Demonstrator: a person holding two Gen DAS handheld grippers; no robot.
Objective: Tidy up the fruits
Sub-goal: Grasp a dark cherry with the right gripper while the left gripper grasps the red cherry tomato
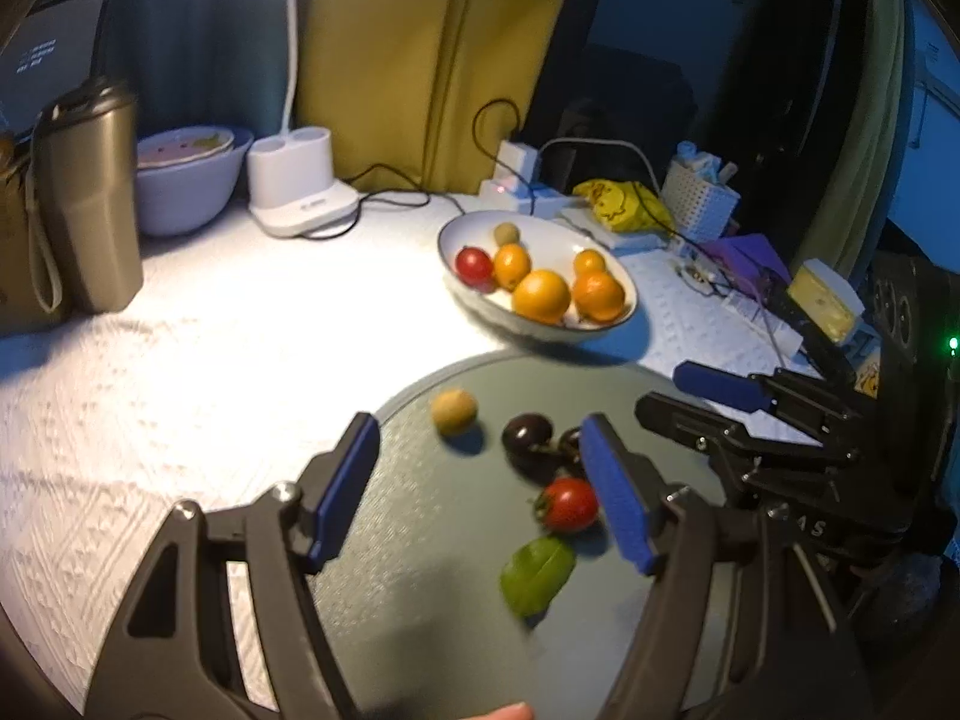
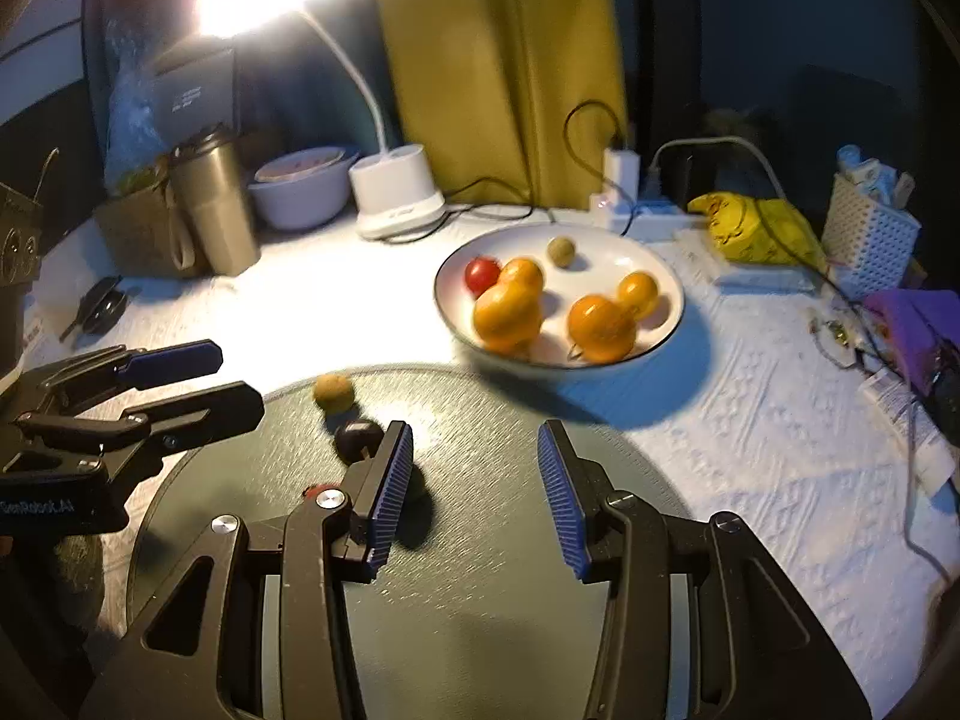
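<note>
1. Where the fruits lie in two groups, one set rests loose on a round grey board near the cameras: a tan round fruit, a dark plum-like fruit with a second dark one half hidden behind a finger, a red tomato and a green leaf.
2. From the right wrist view the tan fruit and the dark fruit sit at the board's far left part, apart from each other; the tomato shows only as a red sliver behind the left finger.
3. Just beyond the board stands a white bowl on the table, holding four oranges, among them a large one and another, plus a red tomato and a small tan fruit.
4. Left gripper: its blue-padded jaws stand apart over the board, gripping nothing; the dark fruits and the red tomato lie near its right finger, without visible contact.
5. Right gripper: jaws apart over bare board, nothing between the pads; it shows to the right in the left wrist view.
6. Both pictures are somewhat blurred.
7. Farther out, on the white textured cloth, stand a white desk lamp, a metal travel mug and a pale mixing bowl at the left.
8. A yellow bag, a white perforated basket and a power strip with cables lie at the right, behind the bowl.
</note>
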